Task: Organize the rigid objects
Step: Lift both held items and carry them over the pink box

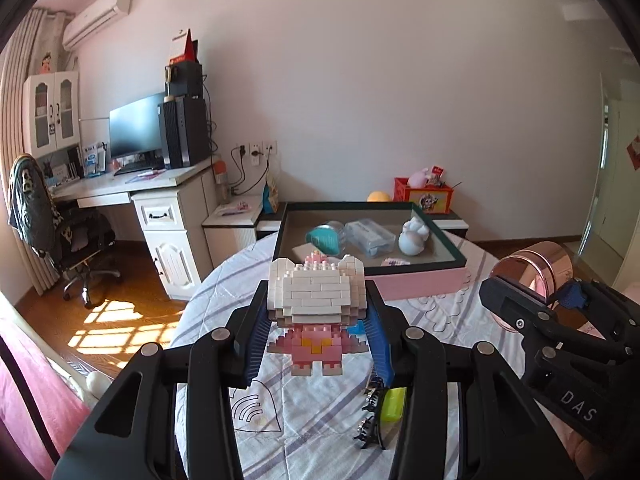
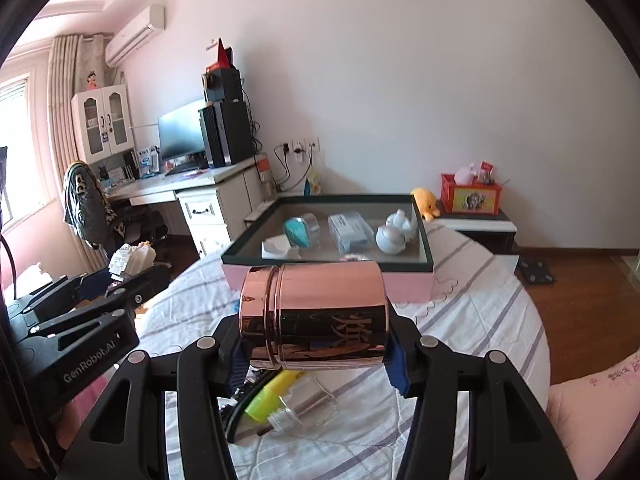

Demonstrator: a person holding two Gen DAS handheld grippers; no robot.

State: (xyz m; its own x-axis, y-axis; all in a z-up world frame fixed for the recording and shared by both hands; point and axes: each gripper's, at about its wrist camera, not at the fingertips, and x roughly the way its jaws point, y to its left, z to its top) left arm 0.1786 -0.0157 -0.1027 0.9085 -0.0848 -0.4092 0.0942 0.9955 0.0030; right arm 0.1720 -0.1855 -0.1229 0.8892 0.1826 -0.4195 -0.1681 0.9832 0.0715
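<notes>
right wrist: tray [image 2: 424, 236] holds teal jar [image 2: 298, 231], clear box [image 2: 349, 231].

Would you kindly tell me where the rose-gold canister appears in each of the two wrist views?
Left wrist view: canister at the right edge, held in the right gripper.
Right wrist view: canister at bottom centre, lying sideways in that gripper.
Shared landmark: the pink tray beyond it.

Striped bed [image 1: 224, 300] w/ pink tray [image 1: 420, 280], hair clips [image 1: 370, 432].
</notes>
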